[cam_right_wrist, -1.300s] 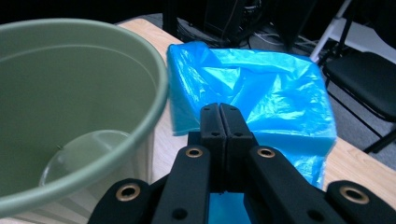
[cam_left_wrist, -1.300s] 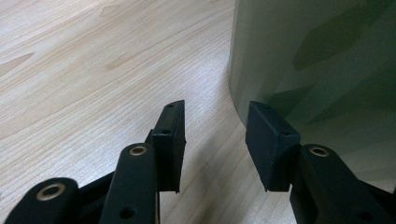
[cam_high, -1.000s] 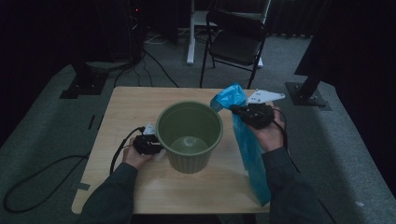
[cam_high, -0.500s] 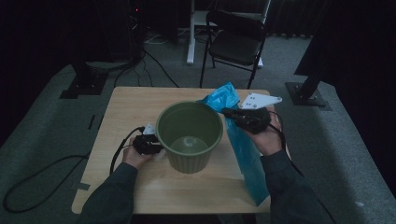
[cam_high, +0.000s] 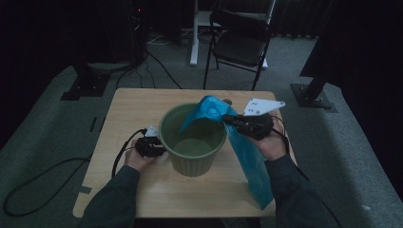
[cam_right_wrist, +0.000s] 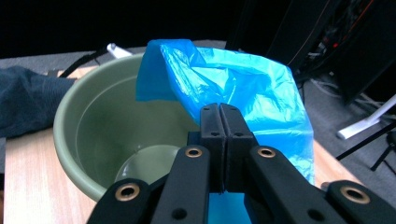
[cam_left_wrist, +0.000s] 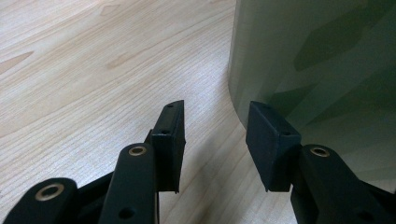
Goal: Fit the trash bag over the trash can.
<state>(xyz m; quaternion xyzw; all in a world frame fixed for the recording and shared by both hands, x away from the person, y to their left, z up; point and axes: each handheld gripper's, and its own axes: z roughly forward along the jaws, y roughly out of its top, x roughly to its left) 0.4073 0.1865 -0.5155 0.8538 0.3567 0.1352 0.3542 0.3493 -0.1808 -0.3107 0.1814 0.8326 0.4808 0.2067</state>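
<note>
A green plastic bin [cam_high: 192, 142] stands upright near the middle of the wooden tabletop [cam_high: 138, 107], its mouth open and its inside bare. Over its right rim hangs a blue plastic bag [cam_high: 247, 152]: the bag's top corner reaches over the far right part of the bin's mouth, and the rest trails down outside the bin to the near right edge of the tabletop.

The right gripper [cam_high: 228, 118] is at the right of the bin, just above the rim, with the grey three-cornered plate on top of it. In the right gripper view its jaws are pressed together on the blue film of the bag [cam_right_wrist: 233, 88], which bulges up beyond them over the bin [cam_right_wrist: 93, 126].

The left gripper [cam_high: 159, 148] sits low at the left of the bin, close against its outer wall. In the left gripper view its jaws stand apart with nothing between them but tabletop [cam_left_wrist: 93, 70]; the ribbed wall of the bin [cam_left_wrist: 317, 60] rises just beyond the right-hand jaw, and whether that jaw touches it cannot be told.

Beyond the far edge of the tabletop stands a black folding chair [cam_high: 240, 45] on the grey carpet.
</note>
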